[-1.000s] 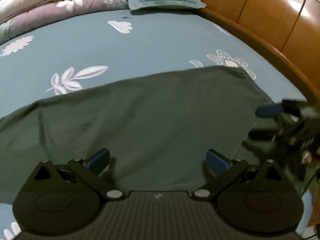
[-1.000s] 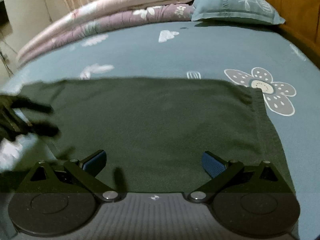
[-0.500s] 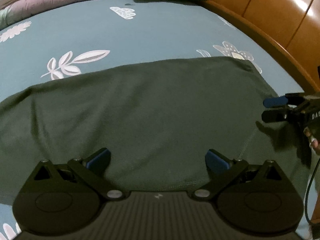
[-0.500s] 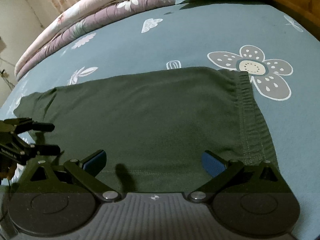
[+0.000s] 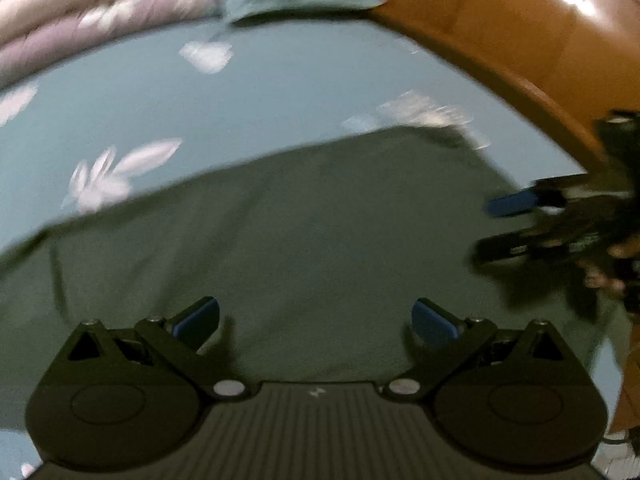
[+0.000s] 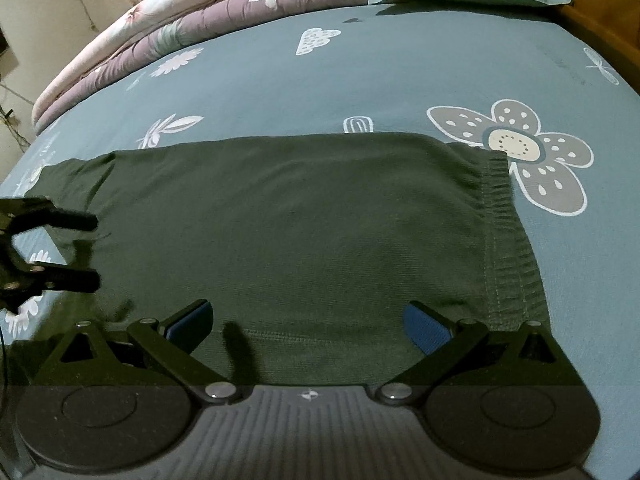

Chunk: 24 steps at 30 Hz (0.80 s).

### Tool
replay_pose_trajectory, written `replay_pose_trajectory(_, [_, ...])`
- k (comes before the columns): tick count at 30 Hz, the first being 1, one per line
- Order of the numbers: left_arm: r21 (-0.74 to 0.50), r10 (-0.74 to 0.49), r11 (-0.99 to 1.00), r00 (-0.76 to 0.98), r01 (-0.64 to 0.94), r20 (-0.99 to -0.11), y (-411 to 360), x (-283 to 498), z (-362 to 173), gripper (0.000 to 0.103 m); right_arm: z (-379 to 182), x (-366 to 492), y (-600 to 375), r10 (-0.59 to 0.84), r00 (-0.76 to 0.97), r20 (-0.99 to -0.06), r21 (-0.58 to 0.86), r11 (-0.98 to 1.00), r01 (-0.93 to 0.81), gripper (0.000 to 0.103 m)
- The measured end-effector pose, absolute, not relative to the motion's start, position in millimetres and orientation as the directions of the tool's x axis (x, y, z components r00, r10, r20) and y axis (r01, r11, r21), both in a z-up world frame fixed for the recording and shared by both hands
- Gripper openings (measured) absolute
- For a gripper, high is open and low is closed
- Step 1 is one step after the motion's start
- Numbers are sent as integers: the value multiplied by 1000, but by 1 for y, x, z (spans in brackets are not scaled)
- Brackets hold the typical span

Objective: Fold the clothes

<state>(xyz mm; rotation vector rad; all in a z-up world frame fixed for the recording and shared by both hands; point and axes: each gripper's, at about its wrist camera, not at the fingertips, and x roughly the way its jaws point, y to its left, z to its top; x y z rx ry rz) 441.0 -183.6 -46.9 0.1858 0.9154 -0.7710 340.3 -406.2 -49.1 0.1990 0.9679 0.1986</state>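
Dark green garment on bedsheet

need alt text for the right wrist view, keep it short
A dark green garment lies flat on a teal floral bedsheet, elastic waistband at right. The open right gripper hovers over its near edge; the left gripper, also open, is at the left.

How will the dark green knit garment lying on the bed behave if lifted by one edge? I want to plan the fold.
The dark green knit garment lies flat, following the patterned teal bedsheet, so it is probably floppy and would drape. Its ribbed elastic band looks thicker, so that end likely hangs heavier. The textured knit suggests it would not slip easily.
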Motion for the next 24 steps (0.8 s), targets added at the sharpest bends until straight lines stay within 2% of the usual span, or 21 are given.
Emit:
replay_pose_trajectory(3, [-187,-583,655,331,732,-742,-204,424,-35,102,-48,341,-407,261,546,-796,261,962,-79,103])
replay_pose_trajectory(8, [-235,-635,570,240,788,-735,-232,407,-47,102,-40,342,-413,284,542,-791,286,955,-83,103])
replay_pose_trajectory(14, [-304,-594,596,153,743,-790,-243,411,-88,102,-38,349,-440,346,541,-766,361,929,-83,103])
replay_pose_trajectory(19, [-302,-595,606,167,736,-786,-235,411,-78,102,-34,358,-477,446,541,-713,480,873,-87,103])
replay_pose_trajectory(24, [-334,-597,626,157,705,-787,-231,411,-91,102,-32,386,-531,542,561,-626,613,786,-75,103])
